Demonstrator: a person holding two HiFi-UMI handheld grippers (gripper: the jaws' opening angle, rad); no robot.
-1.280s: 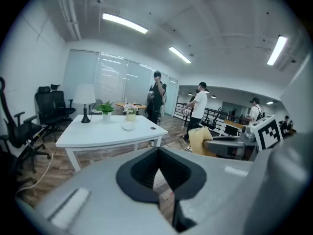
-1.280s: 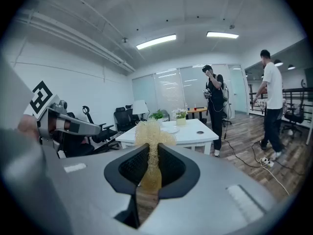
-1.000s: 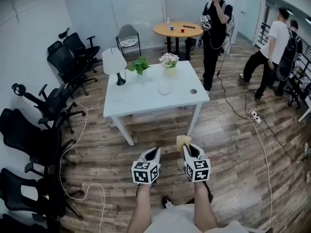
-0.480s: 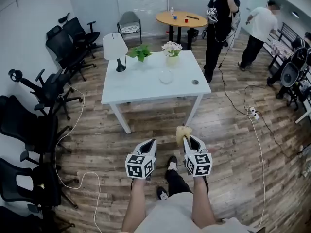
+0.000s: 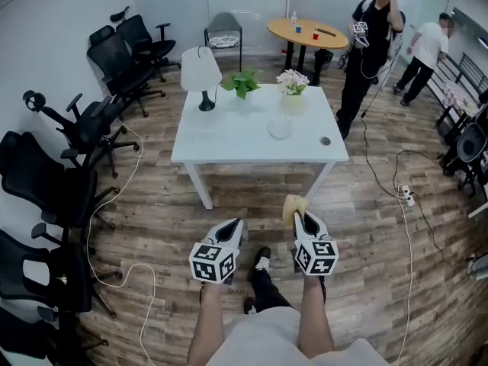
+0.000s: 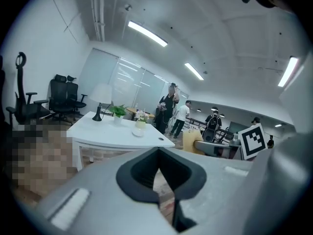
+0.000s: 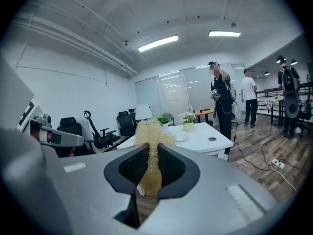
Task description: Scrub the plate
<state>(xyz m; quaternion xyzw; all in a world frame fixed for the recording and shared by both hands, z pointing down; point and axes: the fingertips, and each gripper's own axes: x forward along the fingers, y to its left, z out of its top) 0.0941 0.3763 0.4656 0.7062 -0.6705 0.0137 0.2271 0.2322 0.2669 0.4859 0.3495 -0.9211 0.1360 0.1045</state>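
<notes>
The plate (image 5: 280, 129), small, round and glassy-pale, lies on the white counter (image 5: 229, 139) right of its middle, just before the flower vase (image 5: 293, 96) at the far edge. Well short of the counter's near edge, the right tool (image 5: 305, 219) clamps a straw-yellow fibrous scrubber (image 5: 293, 203) and points forward. The left tool (image 5: 232, 227), beside it, is closed on nothing.

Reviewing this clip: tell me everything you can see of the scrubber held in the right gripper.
The scrubber is a pale yellow bundle of coarse, loosely tangled fibres, like a loofah. The right gripper has its jaws shut on the lower part and pinches it narrow, while the upper part fans out into a frizzy tuft past the jaw tips. It runs lengthwise along the jaws. Only the jaws touch it. It is held in the air over the wooden floor, short of the white table.
</notes>
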